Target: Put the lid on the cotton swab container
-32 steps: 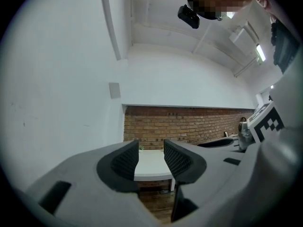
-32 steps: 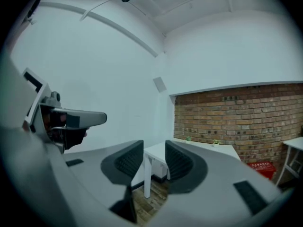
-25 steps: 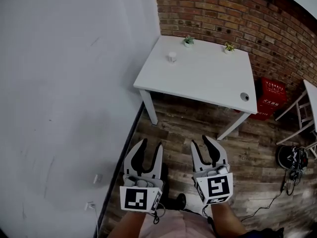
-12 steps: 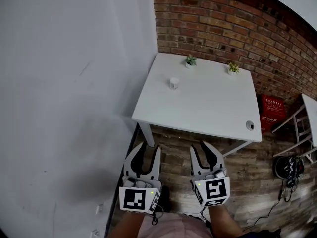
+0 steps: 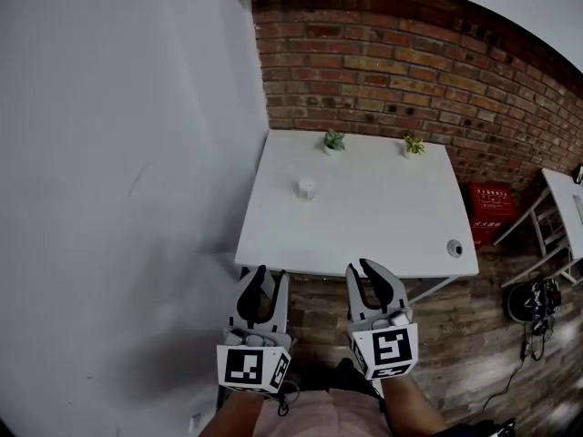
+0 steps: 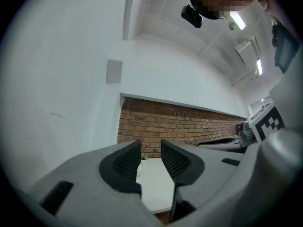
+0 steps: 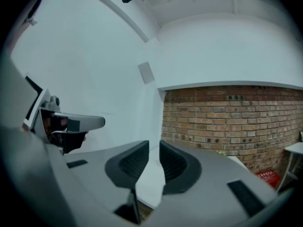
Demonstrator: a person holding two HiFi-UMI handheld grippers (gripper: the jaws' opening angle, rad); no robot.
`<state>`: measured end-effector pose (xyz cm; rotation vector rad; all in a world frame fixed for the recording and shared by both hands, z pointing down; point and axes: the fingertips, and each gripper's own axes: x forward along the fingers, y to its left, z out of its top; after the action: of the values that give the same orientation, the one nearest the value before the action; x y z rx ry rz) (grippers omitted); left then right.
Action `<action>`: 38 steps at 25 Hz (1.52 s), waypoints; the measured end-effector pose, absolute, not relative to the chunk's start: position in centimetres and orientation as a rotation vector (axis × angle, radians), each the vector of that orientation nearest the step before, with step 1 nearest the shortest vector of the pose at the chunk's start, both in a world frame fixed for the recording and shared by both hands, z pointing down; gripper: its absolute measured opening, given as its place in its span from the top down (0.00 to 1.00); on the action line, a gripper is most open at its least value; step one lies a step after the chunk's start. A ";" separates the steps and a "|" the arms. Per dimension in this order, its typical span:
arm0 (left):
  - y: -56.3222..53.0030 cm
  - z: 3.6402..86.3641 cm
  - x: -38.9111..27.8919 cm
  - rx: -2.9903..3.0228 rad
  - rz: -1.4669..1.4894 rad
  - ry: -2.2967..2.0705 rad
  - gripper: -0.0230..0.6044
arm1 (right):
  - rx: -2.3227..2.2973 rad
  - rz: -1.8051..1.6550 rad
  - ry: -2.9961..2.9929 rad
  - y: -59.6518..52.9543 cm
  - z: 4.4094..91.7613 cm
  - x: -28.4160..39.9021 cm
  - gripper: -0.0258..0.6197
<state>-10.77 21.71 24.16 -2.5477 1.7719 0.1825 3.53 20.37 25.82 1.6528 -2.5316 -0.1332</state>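
Note:
A small white cylindrical container (image 5: 306, 188) stands on the left half of the white table (image 5: 383, 217); I cannot tell whether it has a lid on. A small round object with a dark centre (image 5: 454, 248) lies near the table's front right corner. My left gripper (image 5: 271, 282) and right gripper (image 5: 372, 275) are held side by side in front of the table's near edge, well short of the container. Both sets of jaws are closing with a narrow gap and nothing between them, as the left gripper (image 6: 150, 157) and right gripper (image 7: 154, 160) views show.
Two small potted plants (image 5: 333, 141) (image 5: 414, 144) stand at the table's back edge against the brick wall (image 5: 410, 71). A white wall (image 5: 118, 171) runs along the left. A red crate (image 5: 492, 206) and cables (image 5: 537, 299) are on the wooden floor at the right.
The table has come closer and now lies just beyond both grippers. The right jaws have narrowed clearly, the left ones slightly. The container has not moved on the table.

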 end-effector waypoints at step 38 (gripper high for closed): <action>-6.8 24.3 -9.5 -2.489 0.105 1.933 0.74 | 1.398 -0.050 -2.728 -10.2 27.0 3.6 0.76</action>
<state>-9.51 -6.81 24.31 -2.4889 1.9325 0.1050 3.64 -10.19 26.98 1.3982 -2.7278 -0.0495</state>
